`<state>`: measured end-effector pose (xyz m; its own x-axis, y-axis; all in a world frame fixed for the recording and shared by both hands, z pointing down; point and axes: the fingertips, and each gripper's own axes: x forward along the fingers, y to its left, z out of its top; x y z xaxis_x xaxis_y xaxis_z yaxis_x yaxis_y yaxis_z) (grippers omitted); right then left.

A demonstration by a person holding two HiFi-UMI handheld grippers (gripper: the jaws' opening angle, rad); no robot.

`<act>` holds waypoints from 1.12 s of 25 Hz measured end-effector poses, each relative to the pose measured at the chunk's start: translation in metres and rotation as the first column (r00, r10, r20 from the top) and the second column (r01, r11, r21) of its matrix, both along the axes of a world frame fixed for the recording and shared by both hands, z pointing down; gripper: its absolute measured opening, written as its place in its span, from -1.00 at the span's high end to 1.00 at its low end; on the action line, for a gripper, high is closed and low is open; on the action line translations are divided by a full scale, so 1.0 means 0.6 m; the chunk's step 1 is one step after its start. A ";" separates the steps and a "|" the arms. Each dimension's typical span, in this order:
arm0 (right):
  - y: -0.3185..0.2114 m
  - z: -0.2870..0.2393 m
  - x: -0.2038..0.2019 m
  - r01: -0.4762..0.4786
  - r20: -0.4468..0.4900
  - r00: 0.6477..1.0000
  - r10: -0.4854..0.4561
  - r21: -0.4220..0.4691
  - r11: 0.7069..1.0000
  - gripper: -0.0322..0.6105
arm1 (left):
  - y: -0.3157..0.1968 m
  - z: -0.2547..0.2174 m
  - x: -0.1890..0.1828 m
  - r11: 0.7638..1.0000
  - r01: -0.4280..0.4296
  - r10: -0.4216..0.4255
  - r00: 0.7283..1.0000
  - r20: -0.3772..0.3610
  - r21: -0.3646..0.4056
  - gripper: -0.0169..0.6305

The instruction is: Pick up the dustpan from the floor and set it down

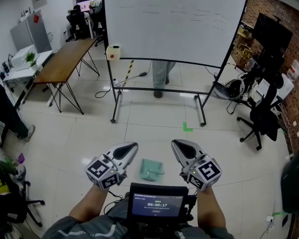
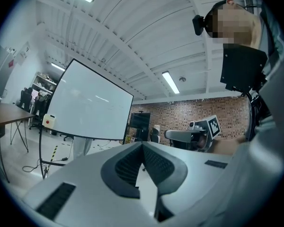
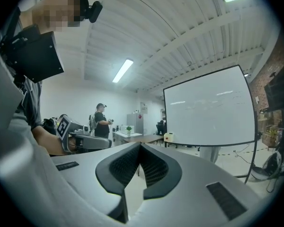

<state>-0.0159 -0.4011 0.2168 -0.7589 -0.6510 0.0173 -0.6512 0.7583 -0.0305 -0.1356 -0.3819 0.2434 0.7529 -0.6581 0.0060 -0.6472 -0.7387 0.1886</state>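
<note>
Pale teal dustpan (image 1: pixel 152 169), flat tray with raised rim, lying on white floor tiles well short of the whiteboard (image 1: pixel 174 21), left gripper (image 1: pixel 132 148) and right gripper (image 1: pixel 177 145) facing the whiteboard, both jaws pressed together, empty

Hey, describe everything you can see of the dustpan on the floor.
The dustpan is pale green and looks plastic. It lies flat on the white tiled floor, its details too small to tell. Only the floor touches it; in the head view it shows between the left gripper and right gripper, both held clear of it.
</note>
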 end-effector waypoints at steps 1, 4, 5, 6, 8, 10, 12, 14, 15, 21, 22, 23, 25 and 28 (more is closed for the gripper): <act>-0.001 0.000 0.002 -0.002 0.000 1.000 0.002 -0.003 1.000 0.84 | -0.001 -0.002 0.002 1.000 -0.001 0.001 1.000 0.002 0.005 0.88; -0.003 0.001 0.008 -0.004 -0.002 1.000 0.004 -0.011 1.000 0.84 | -0.002 -0.004 0.008 1.000 -0.001 0.001 1.000 0.001 0.001 0.88; -0.002 0.002 0.009 -0.003 0.000 1.000 0.003 -0.012 1.000 0.84 | -0.002 -0.003 0.009 1.000 0.000 0.000 1.000 0.002 0.000 0.88; -0.001 0.003 0.009 -0.002 0.002 1.000 0.002 -0.013 1.000 0.84 | -0.002 -0.001 0.009 1.000 0.000 0.000 1.000 0.003 -0.001 0.88; 0.000 0.006 0.010 -0.002 0.003 1.000 0.002 -0.013 1.000 0.84 | -0.003 0.004 0.009 1.000 0.001 -0.001 1.000 0.003 -0.002 0.88; 0.001 0.010 0.016 -0.001 -0.008 1.000 0.001 -0.009 1.000 0.84 | -0.002 0.007 0.014 1.000 0.004 -0.004 1.000 -0.001 0.000 0.88; 0.002 0.014 0.032 -0.001 -0.023 1.000 0.001 -0.005 1.000 0.84 | 0.001 0.007 0.027 1.000 0.013 -0.013 1.000 0.001 0.003 0.88; 0.003 0.015 0.059 0.000 -0.023 1.000 0.000 -0.010 1.000 0.84 | 0.004 0.007 0.048 1.000 0.025 -0.025 1.000 0.009 0.006 0.88; 0.002 0.015 0.074 0.004 -0.017 1.000 -0.004 -0.015 1.000 0.84 | 0.006 0.008 0.059 0.999 0.035 -0.035 0.999 0.012 0.006 0.88; -0.010 0.044 0.118 0.136 -0.036 0.990 -0.135 0.031 0.990 0.84 | -0.009 0.035 0.092 0.988 0.157 -0.157 0.987 0.022 -0.011 0.88; -0.013 0.058 0.119 0.144 -0.036 0.989 -0.144 0.006 0.990 0.84 | -0.010 0.042 0.090 0.984 0.177 -0.177 0.984 0.019 -0.011 0.88; -0.016 0.070 0.115 0.152 -0.036 0.988 -0.153 -0.010 0.988 0.84 | -0.011 0.047 0.084 0.980 0.197 -0.197 0.980 0.013 -0.009 0.88; -0.019 0.080 0.100 0.174 -0.042 0.984 -0.174 -0.004 0.985 0.84 | -0.009 0.054 0.066 0.972 0.234 -0.234 0.972 -0.001 -0.007 0.88; 0.010 0.080 0.077 0.188 -0.032 0.982 -0.187 0.015 0.982 0.84 | 0.031 0.060 0.041 0.970 0.244 -0.244 0.970 0.014 -0.016 0.88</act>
